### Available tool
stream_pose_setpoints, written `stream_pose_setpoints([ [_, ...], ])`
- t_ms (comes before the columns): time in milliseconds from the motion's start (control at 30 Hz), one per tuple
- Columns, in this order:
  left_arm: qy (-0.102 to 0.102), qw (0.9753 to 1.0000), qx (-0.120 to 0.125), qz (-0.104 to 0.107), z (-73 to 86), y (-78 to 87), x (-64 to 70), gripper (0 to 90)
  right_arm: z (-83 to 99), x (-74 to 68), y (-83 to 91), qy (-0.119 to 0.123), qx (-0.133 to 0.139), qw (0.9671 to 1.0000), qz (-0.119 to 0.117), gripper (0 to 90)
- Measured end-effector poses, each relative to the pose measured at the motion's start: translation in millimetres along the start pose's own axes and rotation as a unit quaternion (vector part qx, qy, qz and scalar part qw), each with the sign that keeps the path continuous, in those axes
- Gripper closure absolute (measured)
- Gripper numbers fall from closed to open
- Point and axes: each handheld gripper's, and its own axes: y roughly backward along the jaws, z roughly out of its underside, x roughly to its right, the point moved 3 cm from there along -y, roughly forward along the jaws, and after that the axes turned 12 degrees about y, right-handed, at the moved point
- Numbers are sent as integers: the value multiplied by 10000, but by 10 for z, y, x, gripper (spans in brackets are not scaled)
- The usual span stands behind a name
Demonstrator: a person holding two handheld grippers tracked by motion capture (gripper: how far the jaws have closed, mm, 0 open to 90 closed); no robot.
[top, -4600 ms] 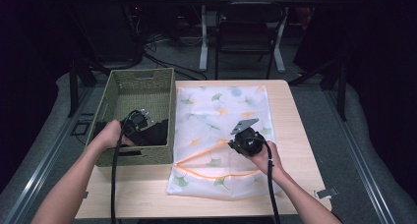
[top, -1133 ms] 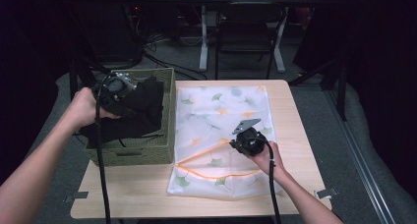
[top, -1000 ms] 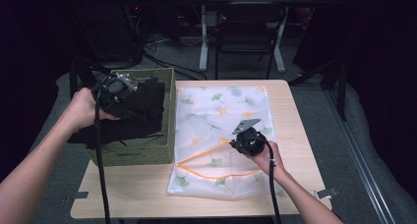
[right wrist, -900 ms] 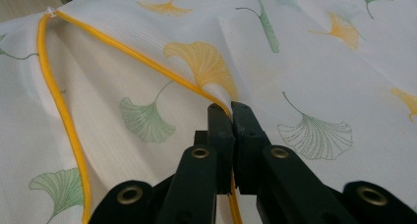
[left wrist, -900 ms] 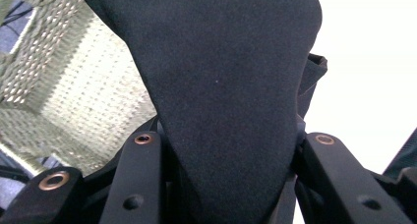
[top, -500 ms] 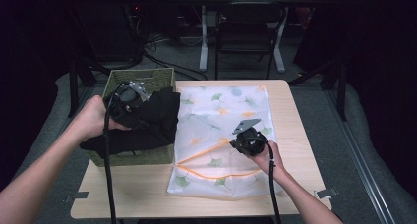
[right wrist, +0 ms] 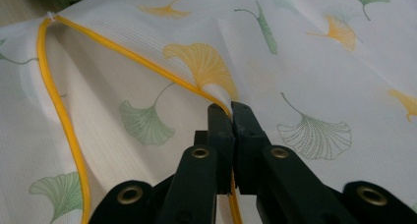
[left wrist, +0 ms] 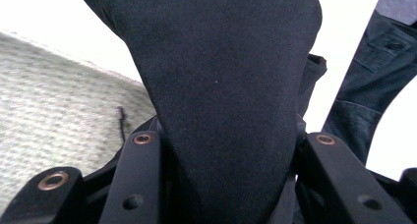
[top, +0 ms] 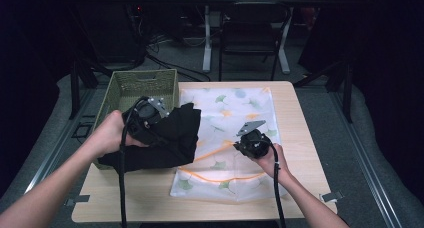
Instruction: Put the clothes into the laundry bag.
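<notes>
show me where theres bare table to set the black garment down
Bare wood runs along the table near edge, below the black garment and the mesh bag, and in a strip right of the bag. The left side is crowded by the green basket; the bag covers the middle.

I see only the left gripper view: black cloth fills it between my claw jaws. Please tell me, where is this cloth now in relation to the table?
Observer: The black garment hangs from the left claw, partly over the green woven basket and partly over the edge of the white laundry bag.
Operator: What does the other claw do?
Observer: The right claw is shut on the bag's yellow zipper edge, pinching it up into a ridge.
Operator: Is the bag open?
Observer: In the right gripper view the yellow edge is raised, but whether there is a gap below it, I cannot tell.
</notes>
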Motion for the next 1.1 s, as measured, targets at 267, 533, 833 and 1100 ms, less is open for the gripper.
stream_pose_setpoints([
  [267, -166, 9997, -44, 189, -74, -157, 149, 600, -2, 2, 1, 10, 4, 10000, 4, 883],
  [533, -103, 9994, -150, 301, -91, -318, 202, 599, -1, 7, -1, -15, 3, 10000, 1, 883],
  [833, -103, 9988, -165, 454, -114, -442, 305, 598, -8, 10, 4, -11, 13, 10000, 2, 883],
  [1100, -79, 9985, -212, 500, -117, -612, 367, 597, -10, 16, 3, -33, 27, 10000, 11, 883],
])
